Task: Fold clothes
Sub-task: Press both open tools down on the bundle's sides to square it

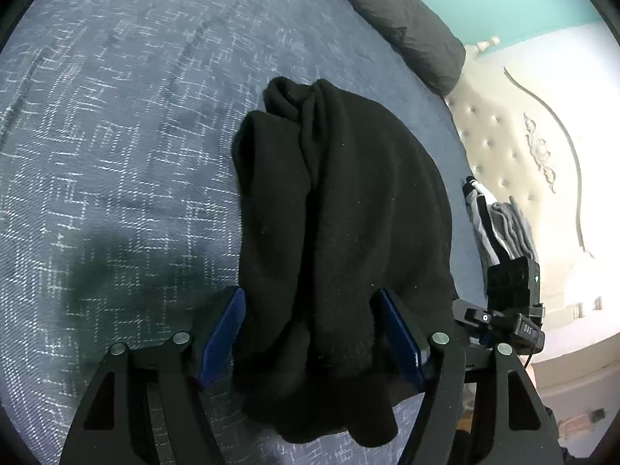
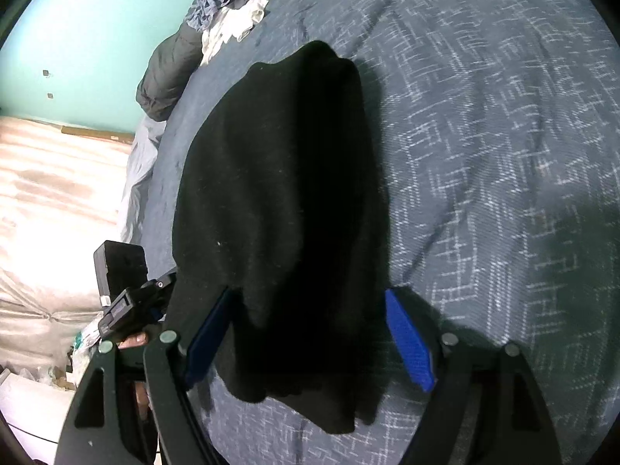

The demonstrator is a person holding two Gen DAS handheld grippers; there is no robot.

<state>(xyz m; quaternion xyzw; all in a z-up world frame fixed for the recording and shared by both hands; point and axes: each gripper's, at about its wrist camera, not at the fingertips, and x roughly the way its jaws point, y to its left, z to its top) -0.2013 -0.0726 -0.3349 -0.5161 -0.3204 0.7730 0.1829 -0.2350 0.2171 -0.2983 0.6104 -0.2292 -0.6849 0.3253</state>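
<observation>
Black garment (image 1: 341, 209) lies lengthwise, running straight away from both grippers

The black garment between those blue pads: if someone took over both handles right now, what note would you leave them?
Left gripper: open, garment lying between its pads, not pinched.
Right gripper: open too, straddling the garment's near end.
The garment lies folded into a long narrow bundle on the blue bedspread.
Unfolded pile waits at the far end.
Left: probably one more fold, then the pile.
</observation>
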